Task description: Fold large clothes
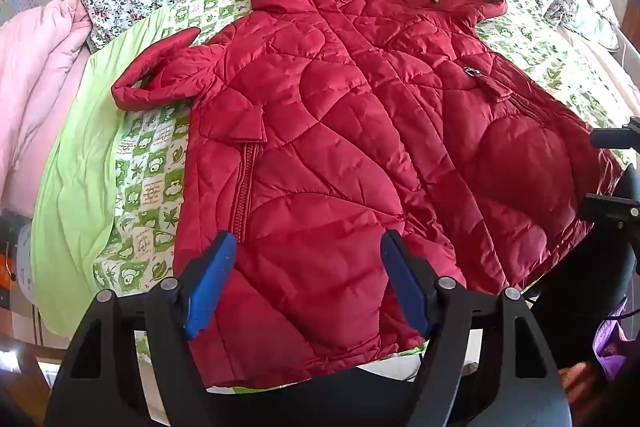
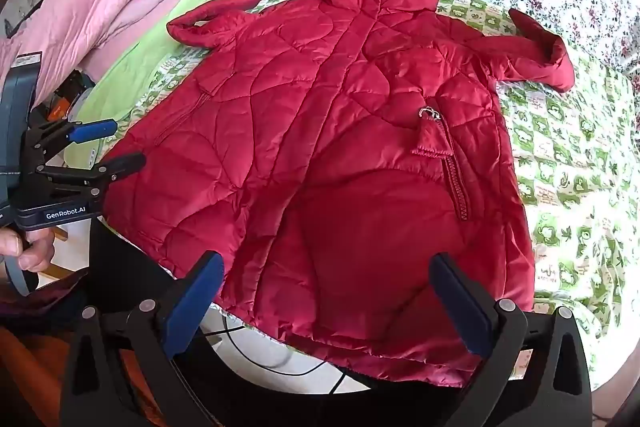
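Both grippers, left [image 1: 308, 279] and right [image 2: 326, 301], hang wide and empty over the near hem of the red quilted jacket [image 1: 360, 131], spread flat across the bed's near edge; puffy, light, slick shell, so pinch hem corners, then sleeves

Red quilted jacket [image 1: 340, 155], front up, flat on green-check sheet [image 1: 148, 163]

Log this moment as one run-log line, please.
stage: pre-fold | red jacket: flat on bed, front up, sleeves out | left gripper: jaws open above hem | right gripper: jaws open above hem | held: nothing
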A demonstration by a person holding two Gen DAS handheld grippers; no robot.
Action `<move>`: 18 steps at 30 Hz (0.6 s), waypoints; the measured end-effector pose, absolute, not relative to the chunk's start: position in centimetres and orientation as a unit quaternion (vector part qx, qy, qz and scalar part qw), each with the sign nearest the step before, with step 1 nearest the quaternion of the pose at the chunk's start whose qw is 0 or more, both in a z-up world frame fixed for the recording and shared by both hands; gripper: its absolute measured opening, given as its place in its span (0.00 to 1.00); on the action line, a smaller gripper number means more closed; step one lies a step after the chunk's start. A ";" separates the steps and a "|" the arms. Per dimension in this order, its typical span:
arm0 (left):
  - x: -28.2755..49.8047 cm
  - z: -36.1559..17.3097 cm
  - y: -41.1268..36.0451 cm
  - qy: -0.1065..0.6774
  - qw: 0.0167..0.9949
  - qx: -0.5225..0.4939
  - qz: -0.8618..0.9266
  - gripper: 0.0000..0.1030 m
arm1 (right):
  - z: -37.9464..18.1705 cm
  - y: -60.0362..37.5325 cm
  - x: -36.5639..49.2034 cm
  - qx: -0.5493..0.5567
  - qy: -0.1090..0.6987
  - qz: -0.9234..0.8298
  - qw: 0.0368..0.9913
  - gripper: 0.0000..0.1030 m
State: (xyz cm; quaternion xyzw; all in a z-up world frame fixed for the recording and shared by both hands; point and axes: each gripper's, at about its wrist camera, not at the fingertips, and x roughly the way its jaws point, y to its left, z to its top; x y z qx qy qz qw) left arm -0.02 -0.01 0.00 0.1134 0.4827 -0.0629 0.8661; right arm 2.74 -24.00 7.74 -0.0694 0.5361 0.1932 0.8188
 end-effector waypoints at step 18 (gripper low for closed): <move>0.2 -0.6 -0.9 0.483 0.866 0.114 -0.061 0.72 | 7.8 -24.0 3.1 -0.068 0.536 0.194 0.819 1.00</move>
